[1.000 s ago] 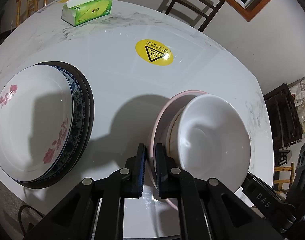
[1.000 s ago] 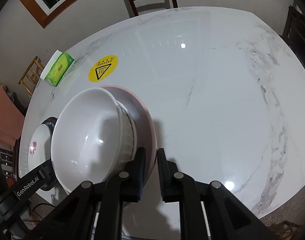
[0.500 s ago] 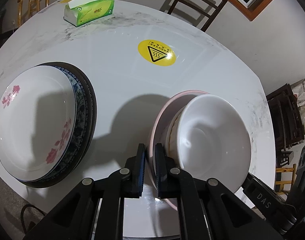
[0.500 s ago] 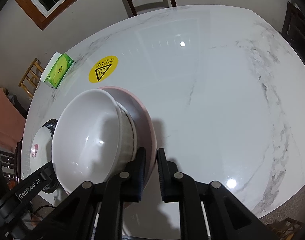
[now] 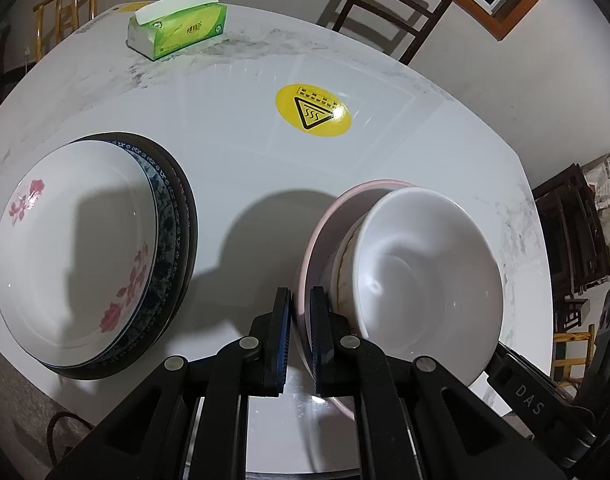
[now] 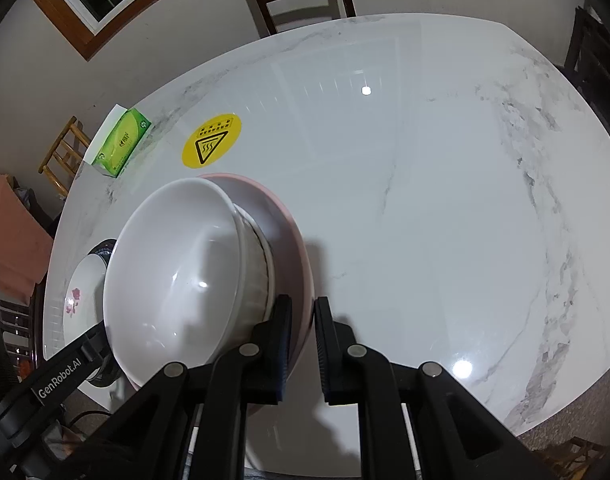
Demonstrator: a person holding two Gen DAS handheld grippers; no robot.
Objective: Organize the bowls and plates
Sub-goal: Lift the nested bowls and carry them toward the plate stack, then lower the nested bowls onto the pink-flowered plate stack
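A pink bowl (image 5: 337,208) holds a ribbed bowl and a white bowl (image 5: 429,276) nested inside it. My left gripper (image 5: 301,332) is shut on the pink bowl's left rim. My right gripper (image 6: 303,340) is shut on the pink bowl's right rim (image 6: 301,256). The white bowl (image 6: 177,280) fills the left of the right wrist view. A stack of plates (image 5: 73,248), topped by a white plate with pink flowers, sits on the table to the left. It also shows in the right wrist view (image 6: 81,296).
The round white marble table (image 6: 445,208) carries a yellow warning sticker (image 5: 313,110) and a green tissue box (image 5: 177,32) at the far side. Wooden chairs (image 5: 389,8) stand around the table. Dark furniture (image 5: 573,232) stands at the right.
The bowl stack has shifted slightly relative to the table, held by both grippers. The plate stack and sticker drift a little rightward in the left wrist view.
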